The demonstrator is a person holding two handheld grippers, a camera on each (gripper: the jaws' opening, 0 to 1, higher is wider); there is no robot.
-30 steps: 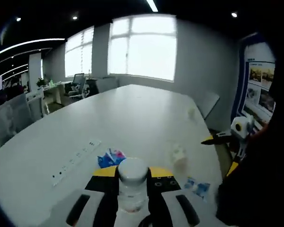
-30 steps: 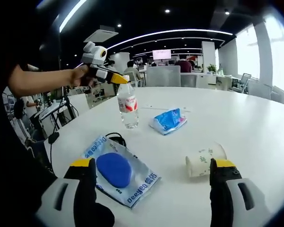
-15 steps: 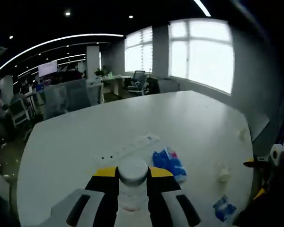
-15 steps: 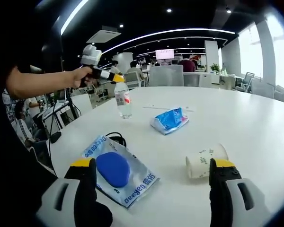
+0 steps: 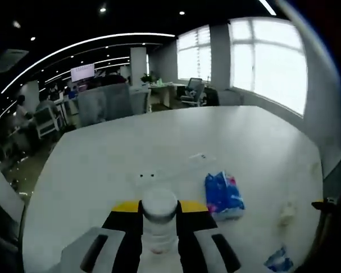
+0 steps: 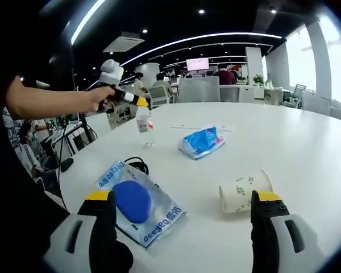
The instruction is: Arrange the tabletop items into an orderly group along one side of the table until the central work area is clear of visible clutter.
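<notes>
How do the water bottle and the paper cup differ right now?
Pose: the water bottle stands upright; the paper cup lies on its side.
Hold: the left gripper is clamped on the bottle's neck; the cup is free, near the right gripper's open jaws.
Look: the bottle is clear with a red-and-white label; the cup is opaque off-white.
Both are on the white table.

Tall bright windows along one wall, with a black office chair and desks in front of them. Curved ceiling light strips sweeping overhead, small recessed spotlights between them, and a square ceiling panel near the strips in the right gripper view. A lit wall screen at the back of the room. Grey high-backed chairs at the far side, and seated people beyond, too small to make out.
</notes>
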